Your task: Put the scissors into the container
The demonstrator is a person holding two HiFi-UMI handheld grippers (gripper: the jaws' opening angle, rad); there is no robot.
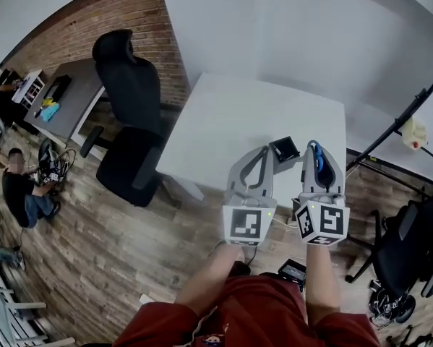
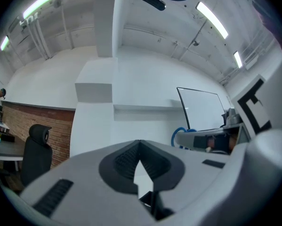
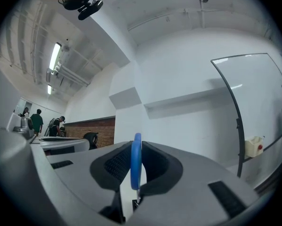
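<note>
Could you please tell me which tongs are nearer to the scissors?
Right. The right tongs grip the scissors; the left tongs sit beside them, to their left, not touching.

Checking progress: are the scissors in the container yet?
Not yet: the blue-handled scissors are clamped in the right gripper, away from the container.

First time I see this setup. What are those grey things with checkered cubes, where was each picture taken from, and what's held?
They are hand-held two-jaw grippers; a person carries one in each hand. One camera sits on the person's head, looking down; the other two ride on the grippers, looking along their jaws. The left gripper is shut and empty. The right gripper is shut on blue-handled scissors. A small dark container stands on the white table.
</note>
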